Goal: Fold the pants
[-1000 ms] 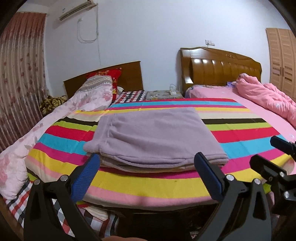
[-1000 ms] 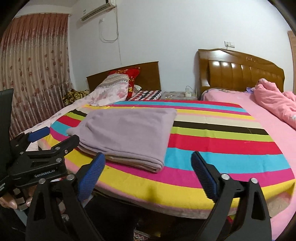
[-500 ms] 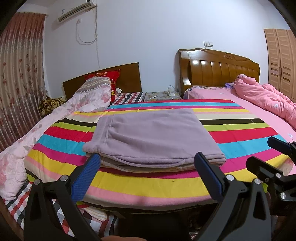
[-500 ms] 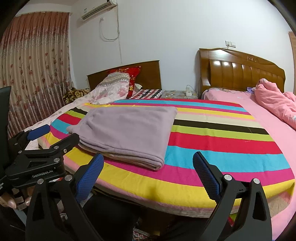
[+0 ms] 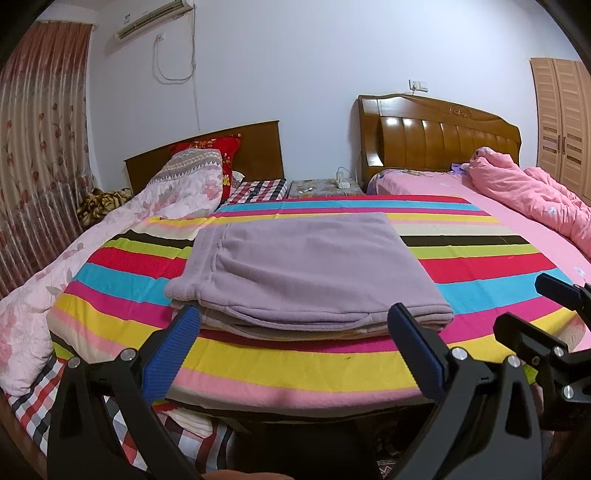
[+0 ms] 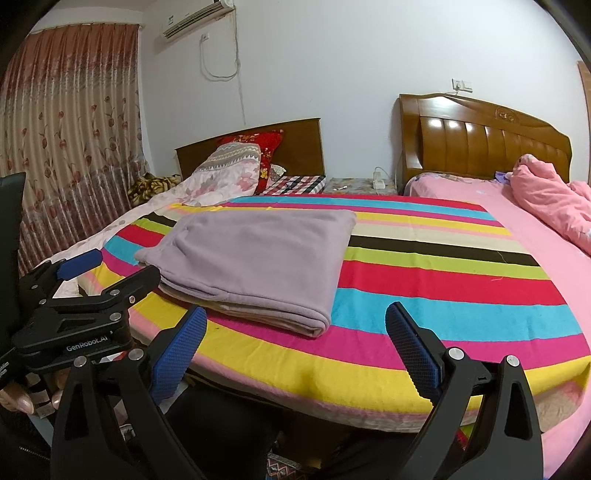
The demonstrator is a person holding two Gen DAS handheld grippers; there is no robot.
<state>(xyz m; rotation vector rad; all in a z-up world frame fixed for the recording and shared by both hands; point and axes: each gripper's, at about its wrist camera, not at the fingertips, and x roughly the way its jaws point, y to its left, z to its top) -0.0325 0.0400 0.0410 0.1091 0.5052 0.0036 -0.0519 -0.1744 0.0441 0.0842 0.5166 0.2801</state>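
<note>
1. My left claw (image 5: pixel 293 325), black-framed with blue ribbed pads, hangs wide open and empty off the near edge of the bed.
2. The folded lilac fleece pants (image 5: pixel 306 273) lie flat on the bright striped blanket (image 5: pixel 480 266), beyond both claws and touching neither.
3. My right claw (image 6: pixel 295 325), matching in build, gapes open too, holding nothing.

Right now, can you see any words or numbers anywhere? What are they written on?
"GenRobot.AI": white letters on the black body of the left gripper, seen in the right wrist view.
A few more white letters at that view's left edge are cut off, unreadable.
The air conditioner label is too small to read.
</note>
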